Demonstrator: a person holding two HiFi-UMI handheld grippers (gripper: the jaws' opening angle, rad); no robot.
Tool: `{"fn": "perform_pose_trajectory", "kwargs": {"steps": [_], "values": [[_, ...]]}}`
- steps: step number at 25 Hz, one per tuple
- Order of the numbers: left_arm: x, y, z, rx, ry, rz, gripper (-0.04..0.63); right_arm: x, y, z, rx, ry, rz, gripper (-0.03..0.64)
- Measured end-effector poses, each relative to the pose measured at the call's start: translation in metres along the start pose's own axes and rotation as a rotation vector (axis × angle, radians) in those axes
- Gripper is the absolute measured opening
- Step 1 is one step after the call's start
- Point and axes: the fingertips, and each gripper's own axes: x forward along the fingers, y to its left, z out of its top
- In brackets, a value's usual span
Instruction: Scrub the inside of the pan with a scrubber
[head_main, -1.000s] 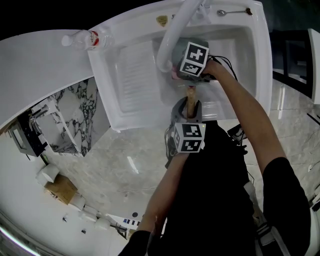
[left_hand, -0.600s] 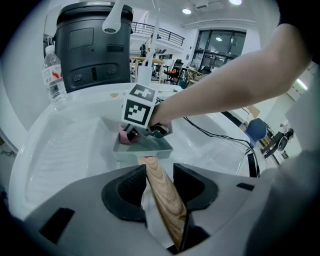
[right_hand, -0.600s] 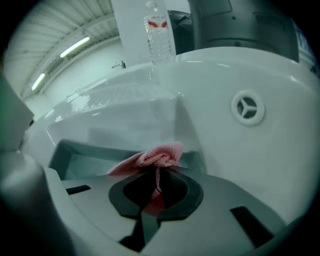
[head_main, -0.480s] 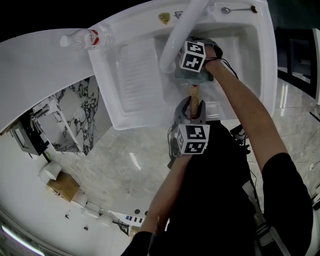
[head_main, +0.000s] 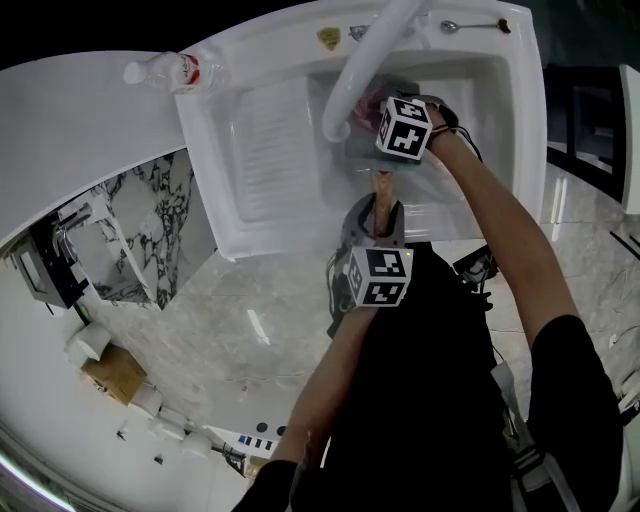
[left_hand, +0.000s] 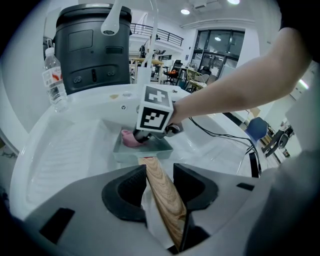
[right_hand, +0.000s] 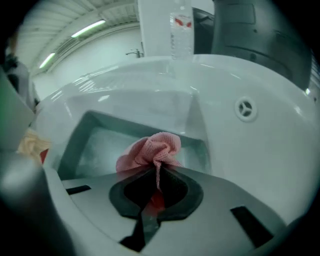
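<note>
**Both claws gripping: handle on your left, scrubber on your right**

Your left gripper (left_hand: 159, 175) is pinching the pan's wooden handle (left_hand: 163, 197). Both pads press against its sides, and the handle runs forward between them to the pan (left_hand: 152, 148). In the head view this gripper (head_main: 378, 207) sits at the sink's near rim and points down into the basin.

Your right gripper (right_hand: 156, 182) is pressed together on the scrubber (right_hand: 152, 149). A thin fold of the pink mesh is caught between the pads, and the rest bunches out just ahead of the tips. The bunch hangs inside the pan (right_hand: 97, 145), close to the far wall as your right gripper view shows it. From the left gripper view the scrubber (left_hand: 129, 138) shows over the near wall, at the pan's left end. You cannot tell from either view whether the mesh is touching the bottom.

The pan is square and grey-green. It sits in the basin of the white sink (head_main: 268, 150), under the curved faucet (head_main: 362, 62). A bottle (head_main: 165, 72) lies on the counter at the sink's far left corner. A spoon (head_main: 470, 23) rests on the back rim.
</note>
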Motion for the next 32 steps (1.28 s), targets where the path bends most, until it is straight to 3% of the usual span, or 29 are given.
{"fn": "perform_pose_trajectory", "kwargs": {"steps": [3, 7, 12, 14, 16, 21, 26, 29, 32], "values": [[0.001, 0.0, 0.0, 0.005, -0.004, 0.003, 0.178, -0.012, 0.032, 0.008, -0.104, -0.047, 0.074, 0.031], [0.002, 0.0, 0.0, 0.003, -0.005, 0.004, 0.178, -0.025, 0.068, 0.017, -0.134, -0.113, 0.202, 0.032], [0.002, -0.001, 0.0, 0.002, -0.006, 0.003, 0.178, -0.04, 0.088, -0.01, -0.177, -0.019, 0.435, 0.032], [0.002, -0.001, 0.0, 0.002, -0.006, 0.003, 0.178, -0.041, 0.084, -0.017, -0.17, -0.007, 0.458, 0.034], [0.002, -0.001, 0.0, 0.002, -0.006, 0.003, 0.178, -0.036, 0.07, -0.019, -0.149, -0.022, 0.387, 0.034], [0.001, -0.001, 0.001, 0.004, -0.007, 0.004, 0.178, -0.011, 0.01, -0.021, -0.091, -0.021, 0.073, 0.034], [0.002, -0.001, 0.001, 0.001, -0.005, -0.002, 0.178, 0.006, -0.036, -0.038, -0.15, 0.091, -0.169, 0.032], [0.001, 0.0, 0.001, 0.001, -0.003, -0.003, 0.178, 0.008, -0.042, -0.05, -0.154, 0.15, -0.178, 0.032], [0.002, 0.001, 0.001, 0.001, -0.004, 0.0, 0.178, -0.002, -0.025, -0.052, -0.042, 0.132, -0.041, 0.032]]}}
